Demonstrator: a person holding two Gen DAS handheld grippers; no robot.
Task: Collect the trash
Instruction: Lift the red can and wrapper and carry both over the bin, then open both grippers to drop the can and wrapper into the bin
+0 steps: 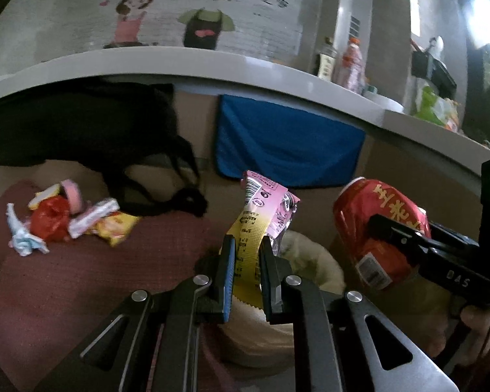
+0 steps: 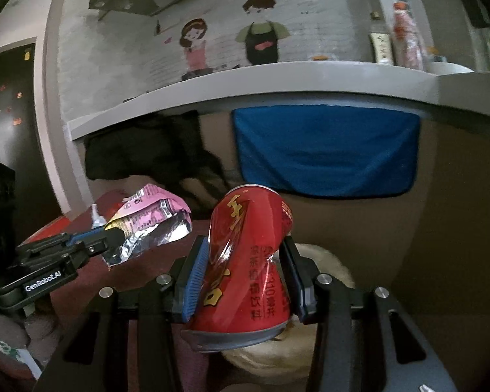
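Trash rides in both grippers, left fingers (image 1: 247, 254) clamped on a pink wrapper (image 1: 264, 209), right fingers (image 2: 245, 261) squeezing a dented red can (image 2: 248, 254), both poised over the cream bin (image 1: 313, 261) for dropping

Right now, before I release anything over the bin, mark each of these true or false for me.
1. The left tongs grip a pink and yellow wrapper. True.
2. The right tongs are open and hold nothing. False: they are shut on a dented red can.
3. A pile of loose trash lies on the dark red mat. True.
4. The blue cloth lies flat on the mat. False: it hangs below the edge of the grey counter.
5. A pale bin sits below both held items. True.
6. The can is blue. False: it is red with yellow lettering.
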